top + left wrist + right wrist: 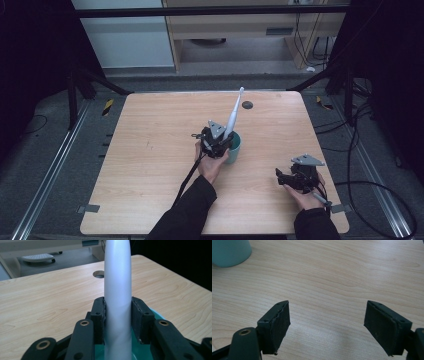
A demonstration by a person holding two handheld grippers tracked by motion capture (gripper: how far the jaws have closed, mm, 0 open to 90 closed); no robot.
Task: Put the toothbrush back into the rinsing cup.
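Centrally on the wooden table (150, 150), your left gripper (220, 141) is clamped on the white toothbrush (233, 116), its two pads pressed against opposite sides of the handle. Seen from the left gripper view, the toothbrush (117, 290) rises upright between the pads, and its lower end stands inside the teal cup (135, 350) directly beneath the jaws. From the high view the brush tilts slightly toward the far right, its head well above the cup (234, 148); whether the handle's end touches the cup's bottom cannot be told. Your right gripper (286, 179) rests at the near right of the table, well apart from the cup, with its jaws spread wide and nothing between them. Its own view shows bare wood between the pads (279, 325) and the cup (230, 251) at the far left. A round hole (247, 105) sits near the table's far edge.
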